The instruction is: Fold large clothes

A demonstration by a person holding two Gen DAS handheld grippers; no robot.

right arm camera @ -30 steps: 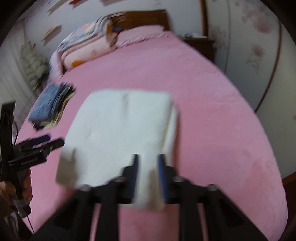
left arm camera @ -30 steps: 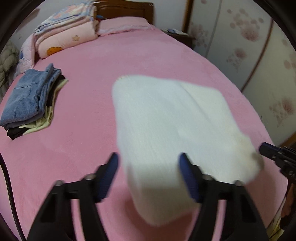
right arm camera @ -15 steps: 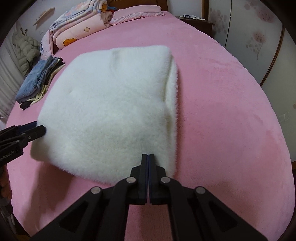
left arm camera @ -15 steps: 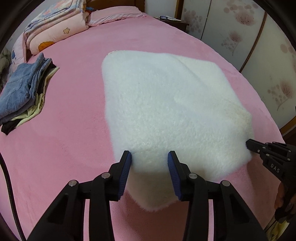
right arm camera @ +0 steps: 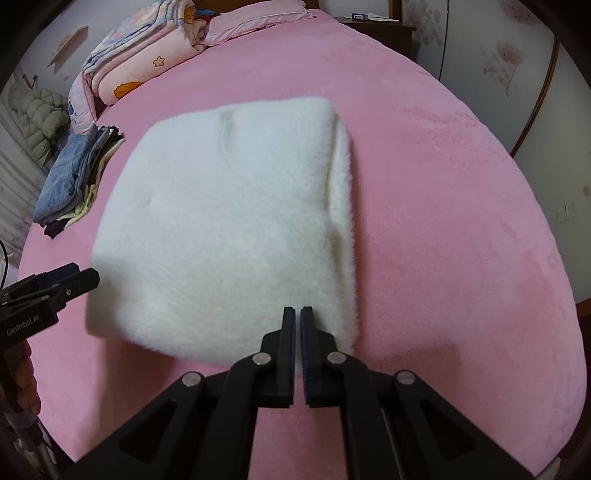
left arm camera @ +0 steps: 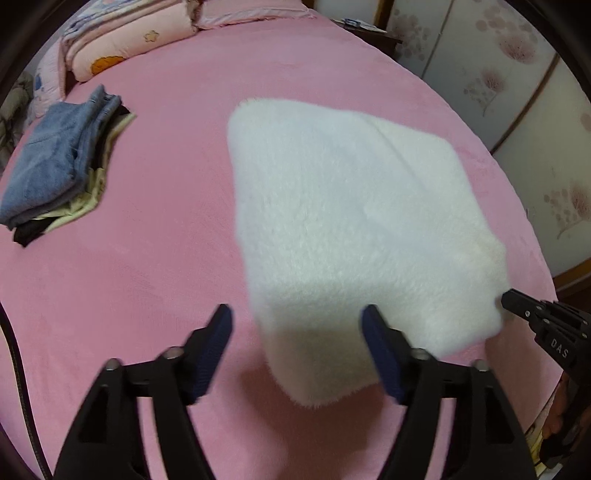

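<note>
One folded white fleece (right arm camera: 236, 221) lies mid-frame on the pink bed (right arm camera: 443, 184), its long axis running from the lower edge toward the upper frame, the left gripper (left arm camera: 297, 332) spread wide at its near corner, the right gripper (right arm camera: 297, 321) nearly pressed together at its near edge.

Big pink bed (right arm camera: 443, 184) fills the frame, floral wardrobe doors (left arm camera: 517, 92) on the right, dark wooden nightstand (right arm camera: 384, 24) at the top.
</note>
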